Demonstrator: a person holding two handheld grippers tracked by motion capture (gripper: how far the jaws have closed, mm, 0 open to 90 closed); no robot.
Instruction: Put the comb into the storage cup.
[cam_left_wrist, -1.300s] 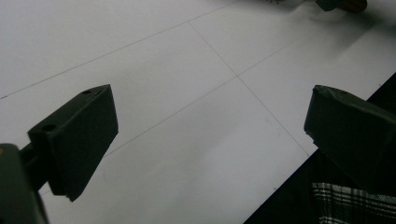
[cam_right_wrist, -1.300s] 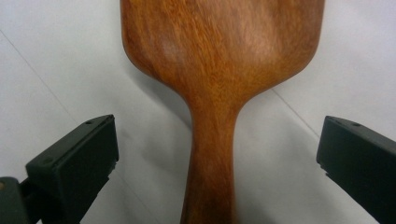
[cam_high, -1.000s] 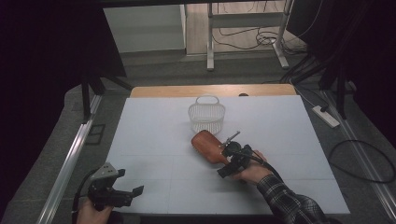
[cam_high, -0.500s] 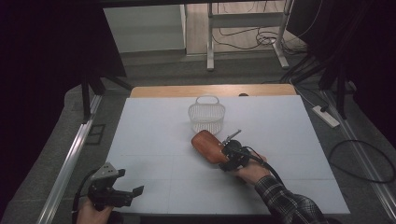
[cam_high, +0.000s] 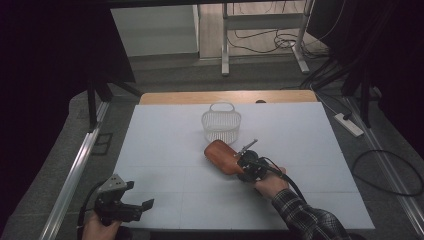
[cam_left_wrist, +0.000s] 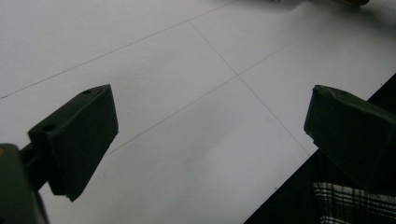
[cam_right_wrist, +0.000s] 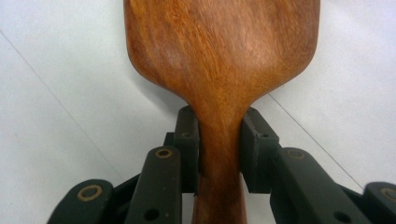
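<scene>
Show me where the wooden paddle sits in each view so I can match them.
High view: wooden paddle at table centre, near side of the white basket.
Left gripper view: only a brown sliver at the top right edge.
Right gripper view: paddle at centre.
Shared landmark: the table's thin grid lines.

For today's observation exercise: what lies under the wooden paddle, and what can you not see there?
Under the wooden paddle lies the white table sheet, visible around it with its shadow. The right gripper clamps its neck. The paddle's underside and the sheet directly beneath are covered.
</scene>
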